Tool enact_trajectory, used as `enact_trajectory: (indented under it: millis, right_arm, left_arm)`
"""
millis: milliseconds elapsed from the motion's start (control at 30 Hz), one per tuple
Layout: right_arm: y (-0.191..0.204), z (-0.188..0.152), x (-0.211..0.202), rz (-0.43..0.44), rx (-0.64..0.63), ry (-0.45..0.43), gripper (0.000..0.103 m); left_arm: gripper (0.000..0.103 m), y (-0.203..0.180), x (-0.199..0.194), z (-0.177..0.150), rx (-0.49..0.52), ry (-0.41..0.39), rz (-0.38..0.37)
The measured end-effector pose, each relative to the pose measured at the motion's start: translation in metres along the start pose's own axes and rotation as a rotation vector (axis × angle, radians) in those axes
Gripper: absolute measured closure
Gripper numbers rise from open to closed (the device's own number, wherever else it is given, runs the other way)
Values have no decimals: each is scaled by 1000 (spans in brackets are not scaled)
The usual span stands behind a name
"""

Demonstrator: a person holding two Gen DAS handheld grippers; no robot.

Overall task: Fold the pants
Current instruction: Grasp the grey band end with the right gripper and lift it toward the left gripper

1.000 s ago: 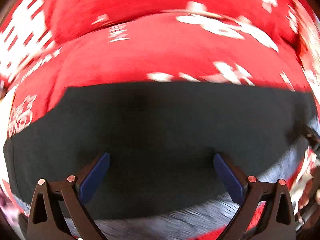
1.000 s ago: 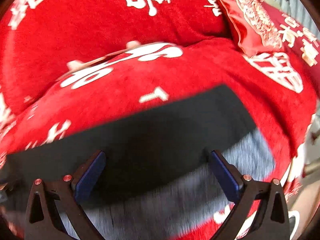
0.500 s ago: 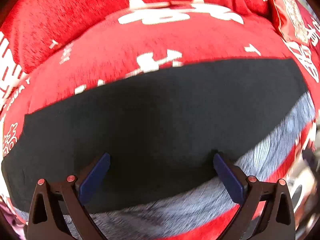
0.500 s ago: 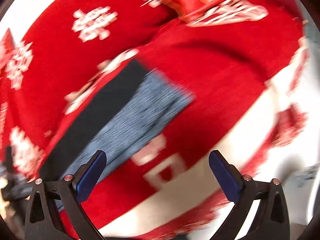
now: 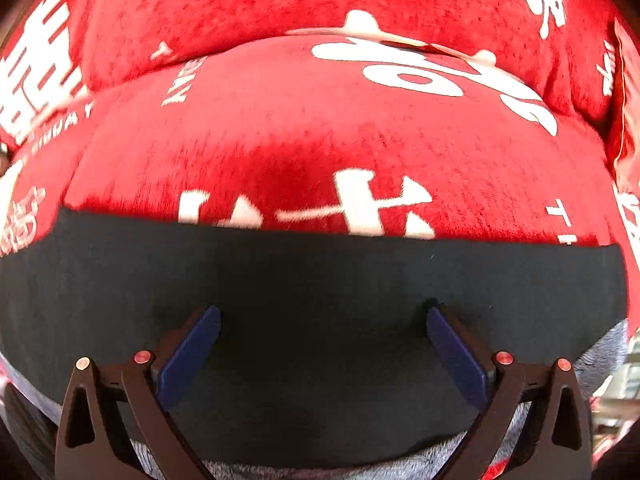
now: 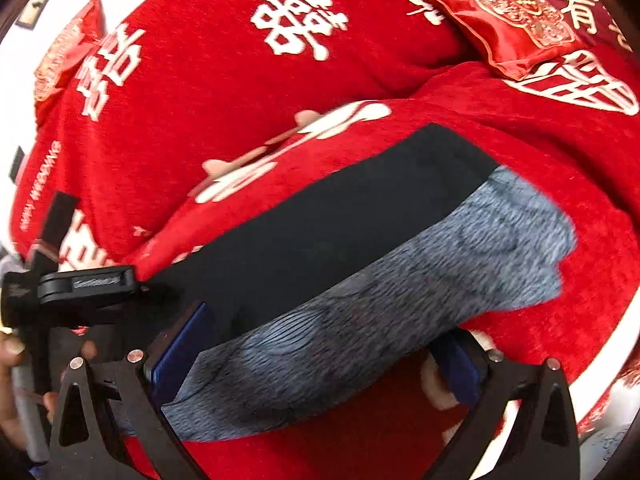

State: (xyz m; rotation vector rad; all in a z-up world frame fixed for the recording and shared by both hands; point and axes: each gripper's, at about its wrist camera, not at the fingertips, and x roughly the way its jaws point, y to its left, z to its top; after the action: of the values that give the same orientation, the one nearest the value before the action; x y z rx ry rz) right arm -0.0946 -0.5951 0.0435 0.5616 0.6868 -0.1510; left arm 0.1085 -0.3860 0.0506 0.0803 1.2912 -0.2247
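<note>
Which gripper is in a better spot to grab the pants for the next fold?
Probably the right gripper: its open fingers straddle the near grey edge of the pants. The left gripper, also open, sits over the flat black middle, with no edge between its fingers.

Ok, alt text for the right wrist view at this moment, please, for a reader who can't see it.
The right gripper, fingers wide apart, straddles the near edge of the pants, a long black and mottled grey strip lying flat on a red blanket with white characters. The left gripper sits at the strip's far left end, and a red embroidered cushion lies behind.
</note>
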Motion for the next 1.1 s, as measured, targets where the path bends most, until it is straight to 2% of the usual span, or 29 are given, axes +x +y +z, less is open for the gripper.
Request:
enact_trajectory:
  millis: [100, 200, 333, 433, 467, 500, 533, 667, 767, 800, 833, 867, 900, 1000, 1100]
  right_arm:
    - [-3, -21, -13, 15, -8, -2, 0]
    - [-11, -26, -19, 57, 17, -35, 0]
    - [-14, -2, -2, 26, 10, -92, 0]
    - [-23, 18, 8, 39, 68, -114, 1]
    - [-24, 23, 8, 35, 79, -112, 14]
    - [-25, 27, 8, 23, 79, -100, 52]
    - [-24, 31, 9, -8, 66, -75, 75]
    - [-22, 35, 26, -73, 24, 7, 75]
    - [-28, 39, 32, -1, 92, -14, 54]
    - [-23, 41, 33, -34, 72, -9, 55]
    - [-16, 43, 34, -67, 38, 2, 55]
    - [-9, 43, 35, -104, 1, 11, 71]
    - [-3, 43, 33, -121, -30, 20, 81]
    - [16, 43, 14, -149, -104, -23, 83]
    - [37, 45, 7, -208, -186, -37, 83]
  left_arm:
    - [0, 4, -2, -9, 1, -6, -23]
    - [0, -4, 1, -15, 43, -16, 8]
    - [0, -3, 2, -15, 38, -21, 17]
    - [0, -5, 4, -12, 41, -14, 28]
    - [0, -5, 5, -10, 42, -17, 34]
    - [0, -6, 6, -9, 36, -22, 37]
    - [0, -6, 7, -8, 31, -26, 40]
    - [0, -11, 9, -4, 41, -41, 58]
    - [0, -12, 11, 0, 31, -39, 67]
    - [0, -13, 11, 0, 33, -37, 73]
    - [0, -13, 10, -3, 39, -41, 74]
    - [0, -13, 9, -6, 47, -42, 75]
    - [0, -12, 5, -14, 64, -36, 71]
    - [0, -10, -4, -42, 92, -24, 58]
    - [0, -17, -9, -59, 138, -57, 85]
